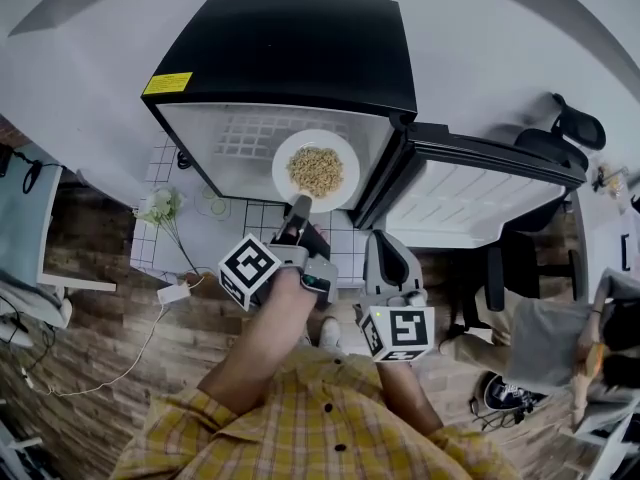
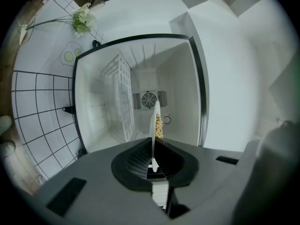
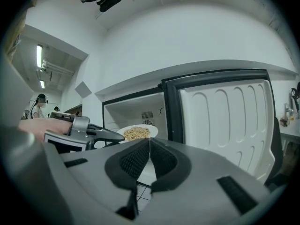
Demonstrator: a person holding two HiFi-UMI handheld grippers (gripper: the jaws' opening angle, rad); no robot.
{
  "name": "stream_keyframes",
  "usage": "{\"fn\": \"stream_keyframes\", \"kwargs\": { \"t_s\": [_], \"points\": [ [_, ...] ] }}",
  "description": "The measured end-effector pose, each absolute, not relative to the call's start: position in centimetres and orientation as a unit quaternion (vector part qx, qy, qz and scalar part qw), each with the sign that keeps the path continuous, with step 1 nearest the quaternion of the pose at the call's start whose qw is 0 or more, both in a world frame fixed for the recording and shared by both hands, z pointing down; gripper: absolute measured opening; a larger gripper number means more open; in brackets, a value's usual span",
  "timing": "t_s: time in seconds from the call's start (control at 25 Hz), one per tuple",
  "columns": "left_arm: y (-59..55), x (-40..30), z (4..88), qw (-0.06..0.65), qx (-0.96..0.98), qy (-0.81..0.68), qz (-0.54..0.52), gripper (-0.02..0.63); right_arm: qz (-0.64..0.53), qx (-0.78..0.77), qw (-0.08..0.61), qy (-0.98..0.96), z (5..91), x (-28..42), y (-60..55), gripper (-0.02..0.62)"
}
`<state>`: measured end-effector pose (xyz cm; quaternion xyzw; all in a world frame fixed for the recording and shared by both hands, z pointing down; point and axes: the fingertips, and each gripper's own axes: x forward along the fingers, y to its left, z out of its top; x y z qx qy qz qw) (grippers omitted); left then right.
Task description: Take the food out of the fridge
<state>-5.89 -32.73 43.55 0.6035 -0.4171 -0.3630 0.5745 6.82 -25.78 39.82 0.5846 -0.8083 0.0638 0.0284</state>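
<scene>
While the left claw (image 1: pixel 299 206) pinches the plate (image 1: pixel 283 166) rim at 6 o'clock, with the food (image 1: pixel 315 171) at the fridge (image 1: pixel 290 48) mouth, keep the plate level and draw it straight out; the right claw (image 3: pixel 149 143) is closed on nothing.

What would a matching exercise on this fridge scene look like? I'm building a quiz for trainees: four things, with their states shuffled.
Things:
1. plate
2. fridge door
3. left tool
4. right tool

States:
A. shut on nothing
B. swung open
C. carries yellowish food
D. clamped on the plate's rim

Pairs: 1-C, 2-B, 3-D, 4-A
</scene>
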Motion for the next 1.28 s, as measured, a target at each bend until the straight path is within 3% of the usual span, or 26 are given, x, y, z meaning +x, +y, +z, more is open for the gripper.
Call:
{"fn": "stream_keyframes", "kwargs": {
  "t_s": [1.28],
  "points": [
    [-22.0,-6.9,40.5,0.582,0.584,-0.395,-0.405,0.018,0.054,0.566,0.035,-0.822,39.4,4.9,-23.1,0.008]
  ]
}}
